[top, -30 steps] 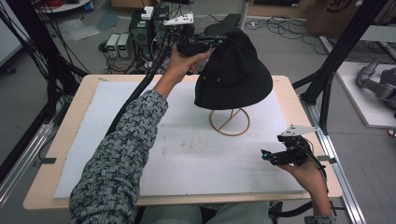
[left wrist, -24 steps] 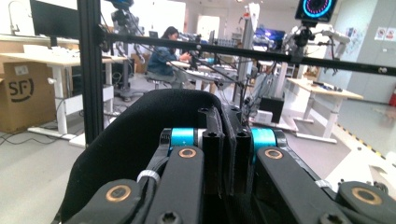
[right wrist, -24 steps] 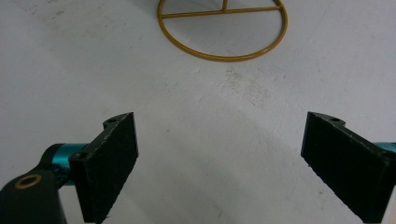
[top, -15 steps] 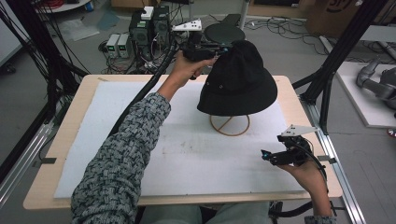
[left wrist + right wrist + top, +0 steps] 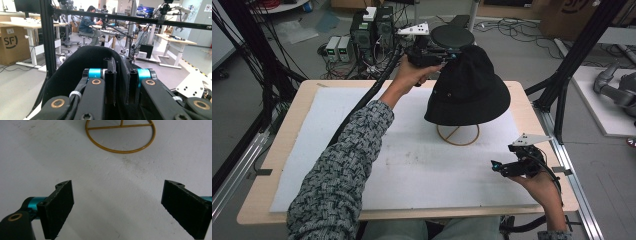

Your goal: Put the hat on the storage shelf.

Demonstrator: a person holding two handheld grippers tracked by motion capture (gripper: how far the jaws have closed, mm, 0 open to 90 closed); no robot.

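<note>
"SF", seemingly, on the cardboard box (image 5: 11, 42)

Wood table (image 5: 307, 107) w/ white mat (image 5: 412, 165); gold wire stand base (image 5: 458, 136) on mat.

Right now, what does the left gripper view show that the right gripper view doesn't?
Left gripper view: the left gripper with its jaws pinching the black hat, having just been opening slightly, and a workshop behind. Right gripper view: the right gripper with its jaws wide apart over the white mat, gold wire ring ahead. Both: black jaws with teal fittings.
</note>
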